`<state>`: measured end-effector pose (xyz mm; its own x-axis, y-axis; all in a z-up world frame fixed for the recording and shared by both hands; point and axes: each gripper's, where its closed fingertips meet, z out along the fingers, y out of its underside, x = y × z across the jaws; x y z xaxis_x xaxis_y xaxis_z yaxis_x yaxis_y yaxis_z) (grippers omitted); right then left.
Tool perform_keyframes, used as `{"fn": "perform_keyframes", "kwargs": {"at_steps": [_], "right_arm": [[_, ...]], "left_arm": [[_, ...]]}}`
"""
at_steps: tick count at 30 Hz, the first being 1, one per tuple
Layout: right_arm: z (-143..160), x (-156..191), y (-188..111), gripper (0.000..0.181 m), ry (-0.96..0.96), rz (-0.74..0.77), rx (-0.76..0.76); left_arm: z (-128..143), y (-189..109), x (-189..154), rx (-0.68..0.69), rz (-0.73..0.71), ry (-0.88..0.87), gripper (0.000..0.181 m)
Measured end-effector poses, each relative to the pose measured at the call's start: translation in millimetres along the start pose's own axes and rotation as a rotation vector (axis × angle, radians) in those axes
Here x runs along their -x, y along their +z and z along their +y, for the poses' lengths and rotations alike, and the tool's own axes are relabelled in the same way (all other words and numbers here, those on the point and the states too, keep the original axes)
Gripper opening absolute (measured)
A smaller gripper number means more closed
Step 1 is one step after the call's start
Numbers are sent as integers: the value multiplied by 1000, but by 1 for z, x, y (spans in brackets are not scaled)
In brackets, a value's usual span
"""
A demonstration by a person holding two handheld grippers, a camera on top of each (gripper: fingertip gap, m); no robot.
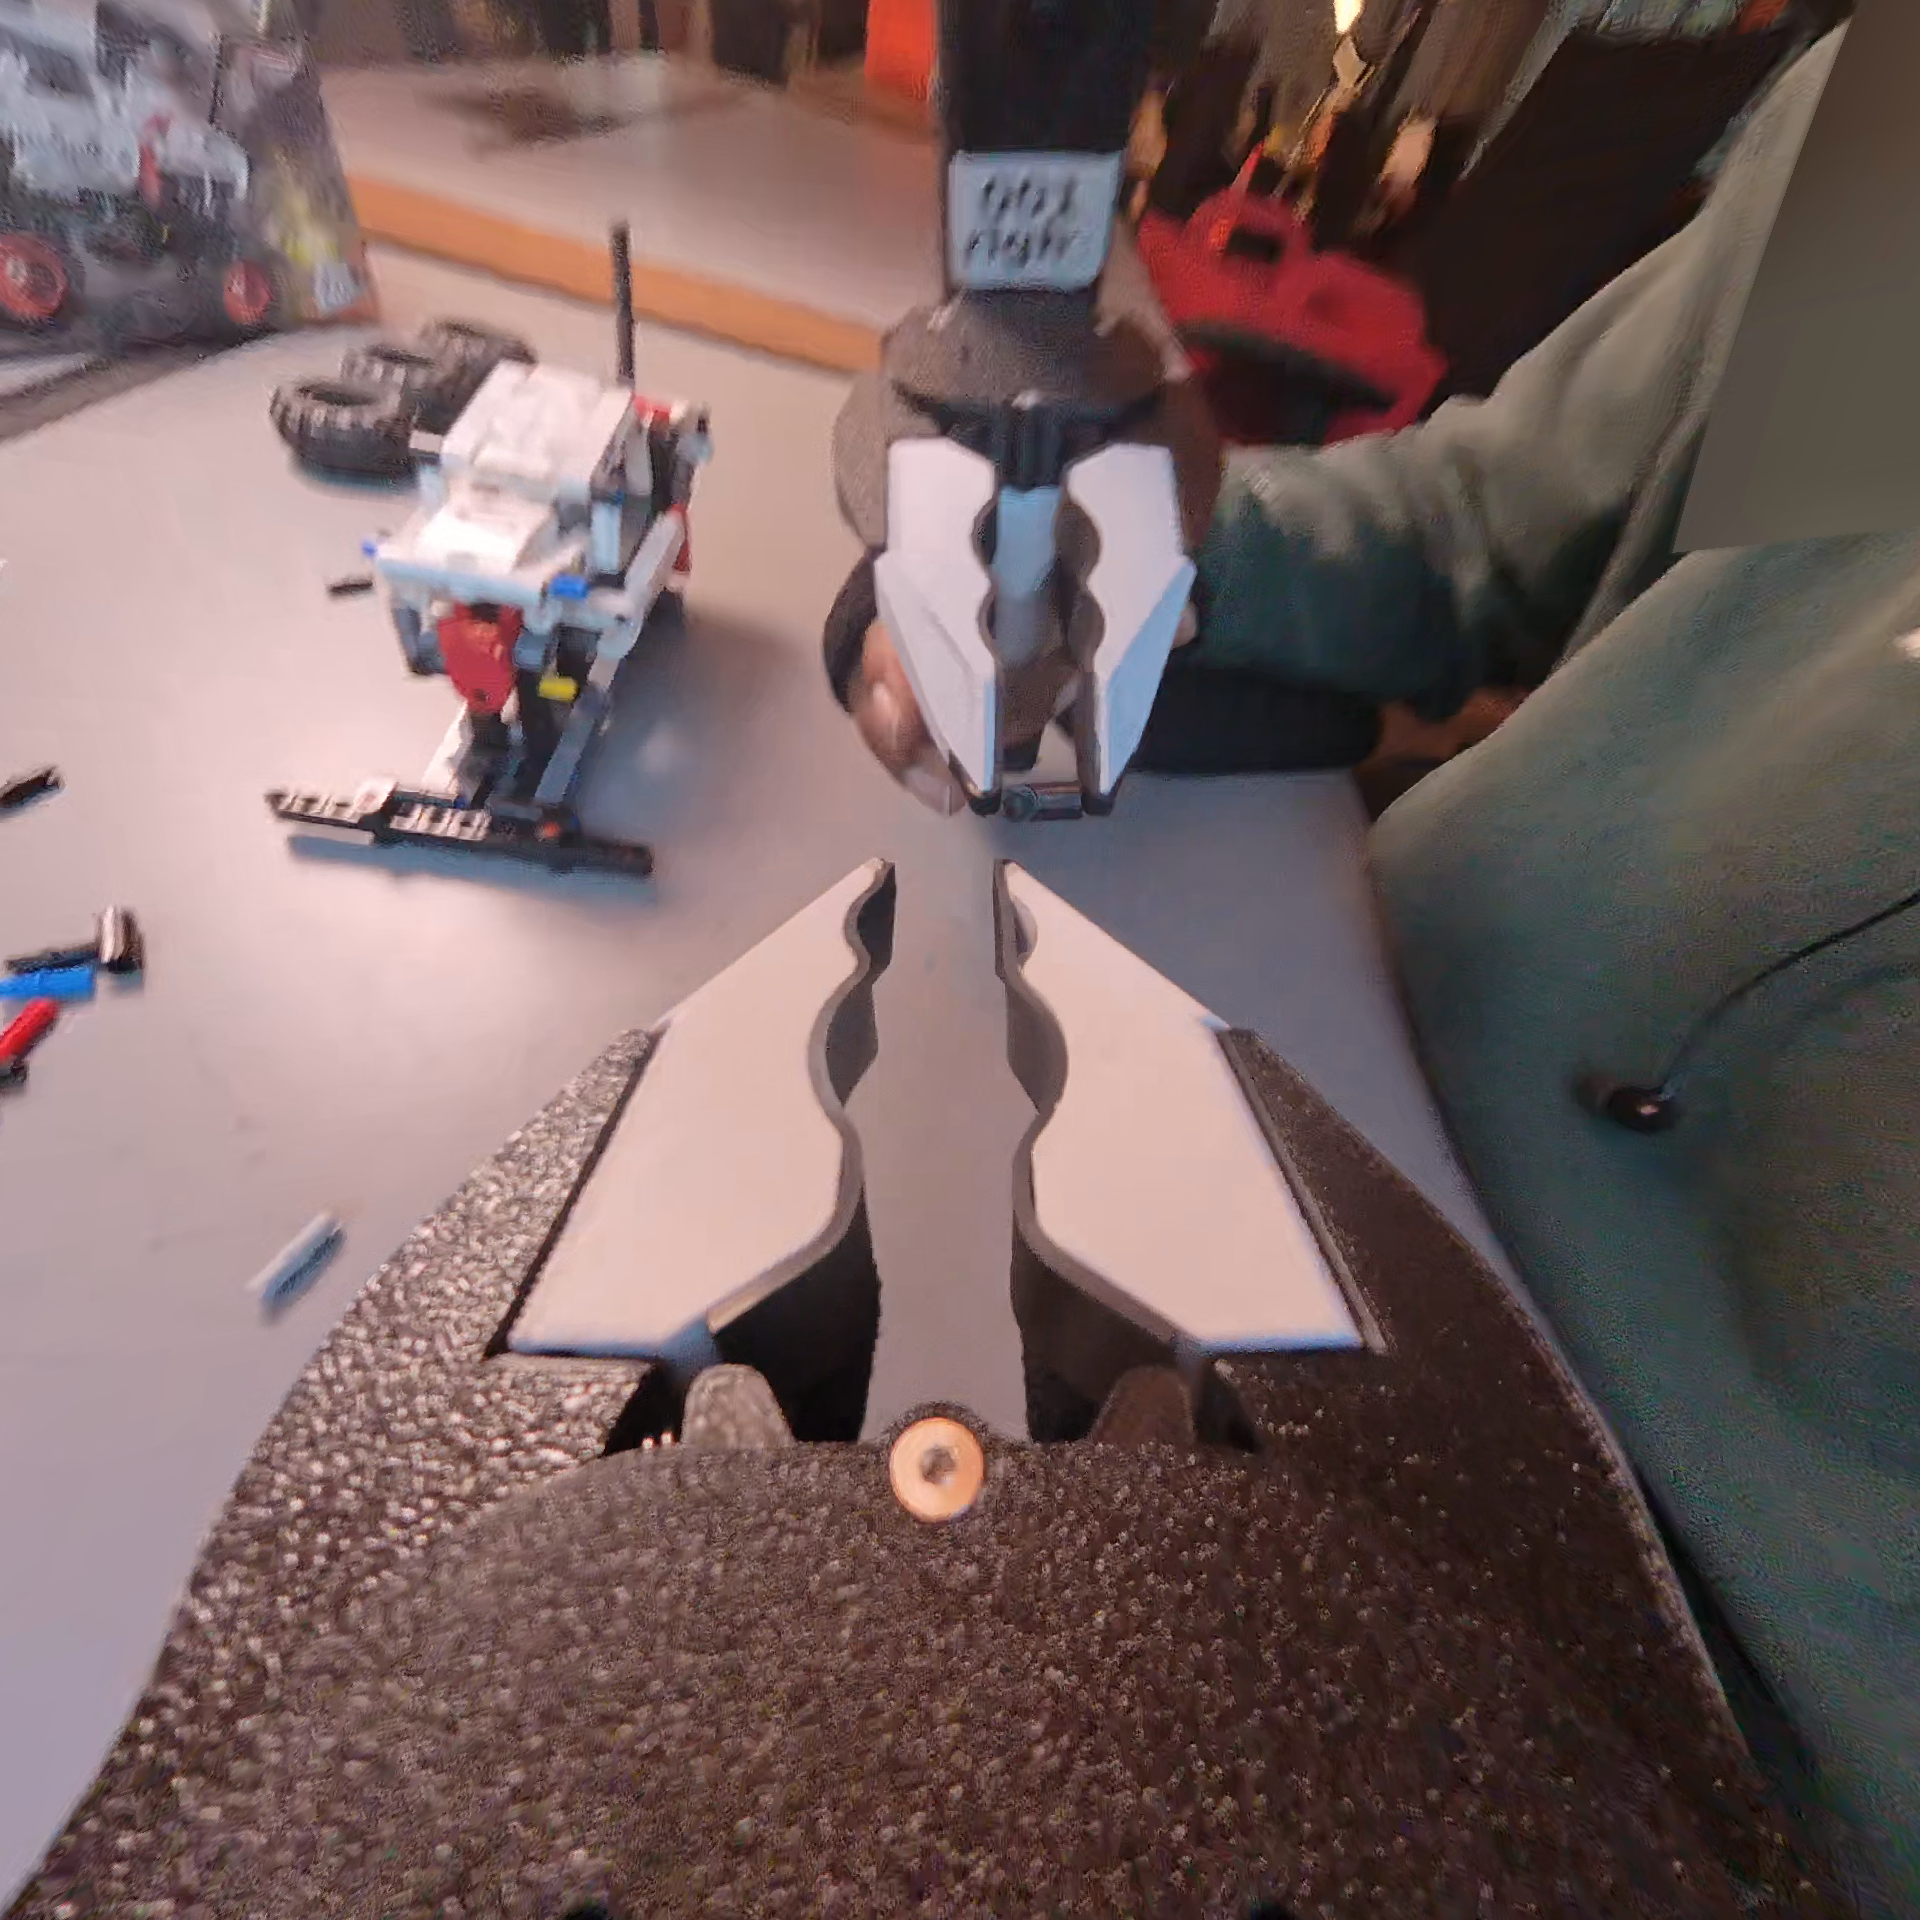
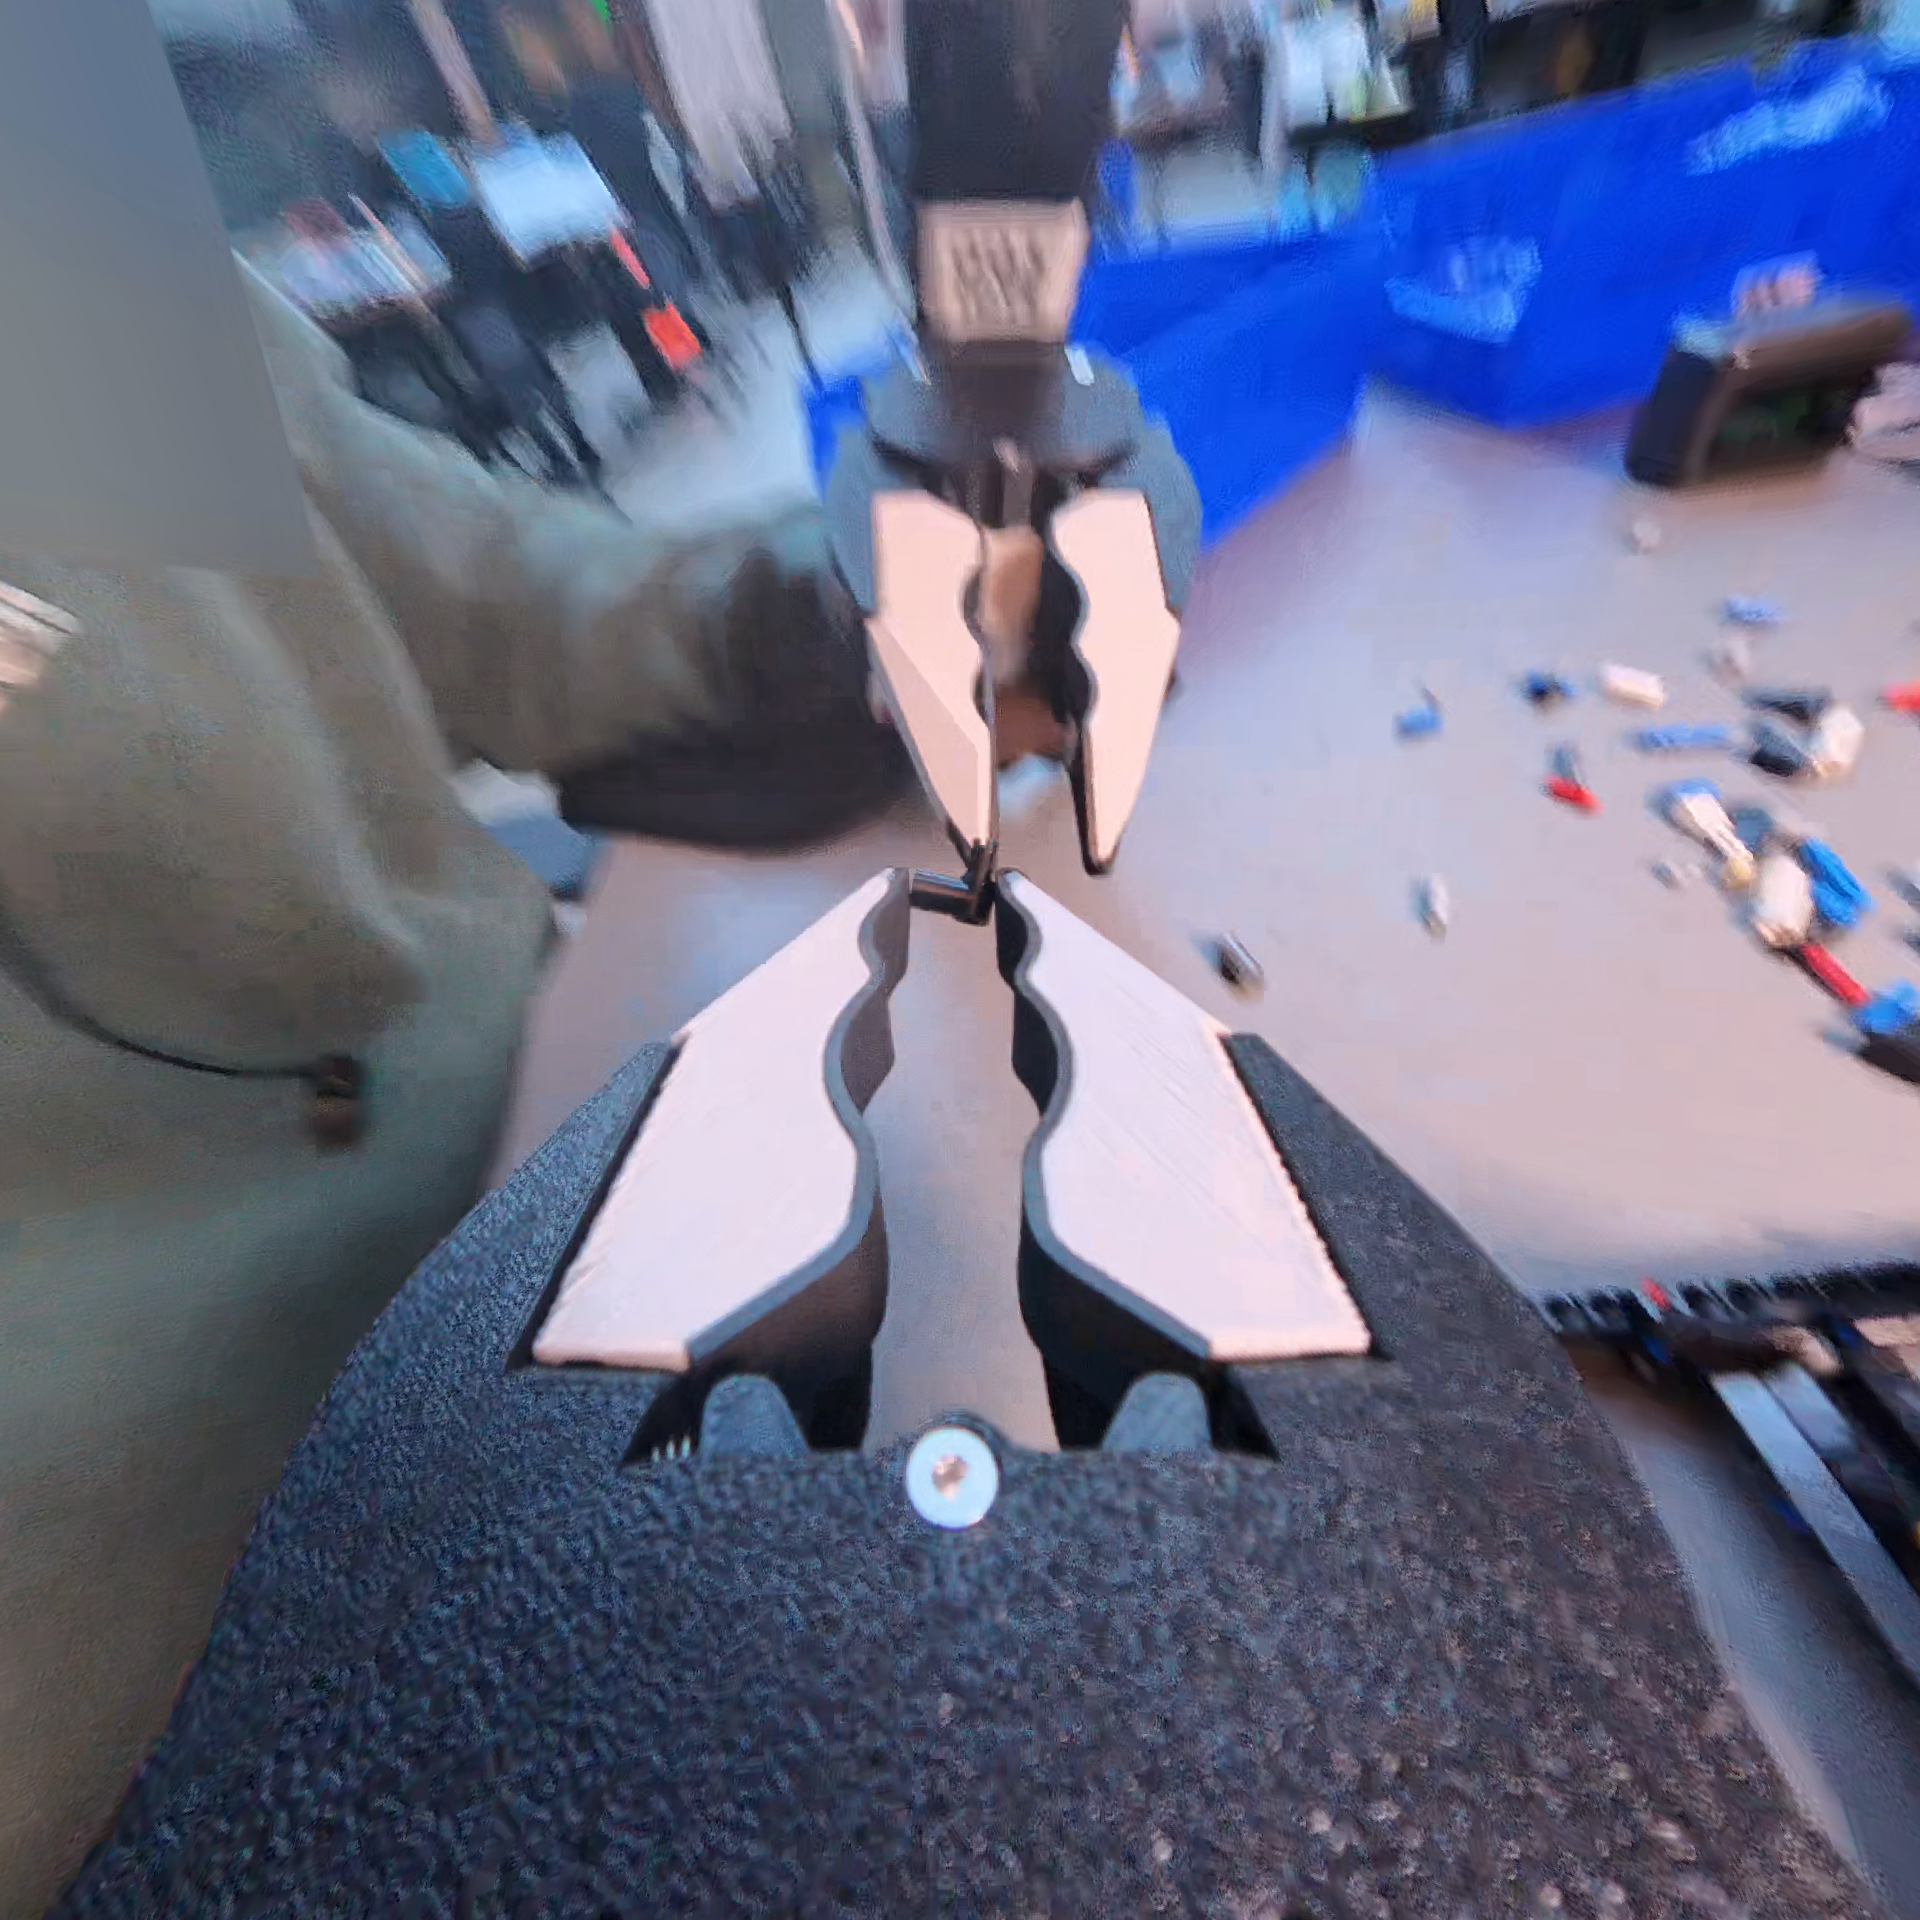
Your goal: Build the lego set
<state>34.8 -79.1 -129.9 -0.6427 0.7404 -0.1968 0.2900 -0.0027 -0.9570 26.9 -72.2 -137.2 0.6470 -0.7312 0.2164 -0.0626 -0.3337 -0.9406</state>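
My left gripper [image 1: 943,873] is open and empty, held just above the grey table [image 1: 312,1039]. My right gripper [image 1: 1034,800] faces it tip to tip and is shut on a small black lego piece [image 1: 1029,802]. In the right wrist view the right gripper [image 2: 951,883] pinches that black piece [image 2: 948,896] at its fingertips. The open left gripper [image 2: 1039,847] points back at it, with one fingertip touching or nearly touching the piece. A part-built white lego truck [image 1: 540,561] stands on the table to the left, apart from both grippers.
Black tyres [image 1: 384,395] and the set's box [image 1: 156,187] lie behind the truck. Loose small pieces lie at the left [image 1: 62,977] and, in the right wrist view, to the right [image 2: 1766,810]. A grey piece [image 1: 301,1257] lies nearby. The person's sleeves flank the grippers. My left and right fingertips are right by each other.
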Motion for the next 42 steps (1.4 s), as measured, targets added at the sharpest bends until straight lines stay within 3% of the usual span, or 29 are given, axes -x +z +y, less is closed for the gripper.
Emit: {"fn": "perform_keyframes", "kwargs": {"at_steps": [3, 6, 12, 23, 27, 33, 37, 42], "right_arm": [[-30, 17, -11, 15, 91, -140, -197], [-37, 27, -11, 15, 157, -226, -257], [-42, 38, -7, 15, 294, -359, -298], [-39, 39, -5, 15, 419, -433, -288], [-29, 21, -3, 15, 336, -280, -216], [11, -16, -1, 18, -74, 125, 88], [35, -27, 5, 5, -237, 256, 259], [51, -34, 5, 4, -334, 312, 367]], "left_arm": [[-28, -6, -22, -156, 114, -4, 17], [-41, -9, -36, -228, 154, 36, 14], [-43, -9, -48, -233, 159, 119, 6], [-40, -8, -50, -208, 142, 159, 4], [-32, -7, -30, -150, 57, 126, 4], [7, 8, 7, 85, -144, 110, 4], [27, 17, 16, 194, -202, 117, 4], [40, 24, 22, 271, -247, 134, 4]]}}
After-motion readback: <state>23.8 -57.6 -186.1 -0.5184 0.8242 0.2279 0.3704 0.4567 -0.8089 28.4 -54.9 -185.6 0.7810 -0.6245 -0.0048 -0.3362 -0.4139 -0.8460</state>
